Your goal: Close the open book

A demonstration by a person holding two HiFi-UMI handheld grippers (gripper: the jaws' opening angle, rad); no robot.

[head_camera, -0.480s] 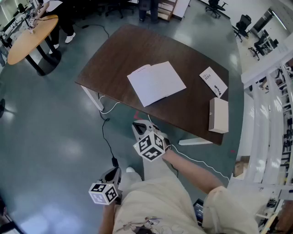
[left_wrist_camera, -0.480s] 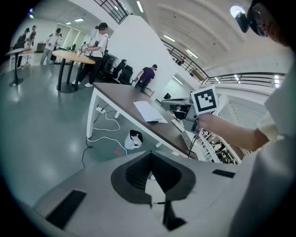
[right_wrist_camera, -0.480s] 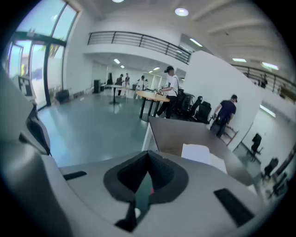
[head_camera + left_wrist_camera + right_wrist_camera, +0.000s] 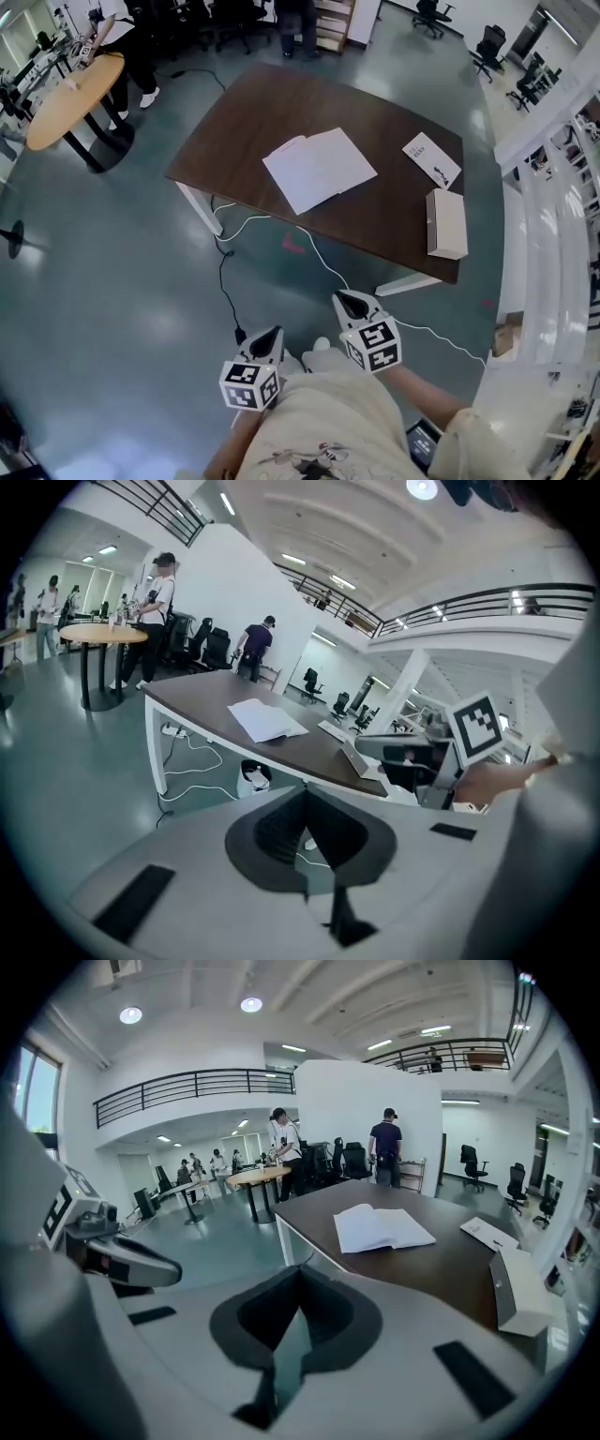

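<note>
- My left gripper (image 4: 271, 337) has its jaws pressed together with nothing between them.
- My right gripper (image 4: 351, 301) is the same: jaws together and empty.
- Both grippers hang over the floor (image 4: 112, 281), well short of the table's (image 4: 281, 103) near edge and tilted down toward it.
- The book (image 4: 319, 169) lies open and flat on the table, well apart from both jaws, with pale pages up.
- In the head view it is ahead of me, up from the right gripper and up and to the right of the left one.
- In the right gripper view the book (image 4: 382, 1228) sits above the jaw tips and to their right. In the left gripper view it (image 4: 265, 720) is small, above the tips and a little to their left.
- Count: one book, one leaflet (image 4: 432, 159), one white box (image 4: 446, 223), two grippers.
- The book sits near mid-table, with its nearest corner close to the near edge.
- The leaflet lies by the right edge. The box is at the near right corner, just inside the edges.
- Bare tabletop runs from the book to the far corner and the left corner, and a clear strip separates the book from the leaflet and box.
- Between me and the table there is open floor, crossed by a white cable (image 4: 319, 261).
- A round table (image 4: 75, 86) stands far off to the left.
</note>
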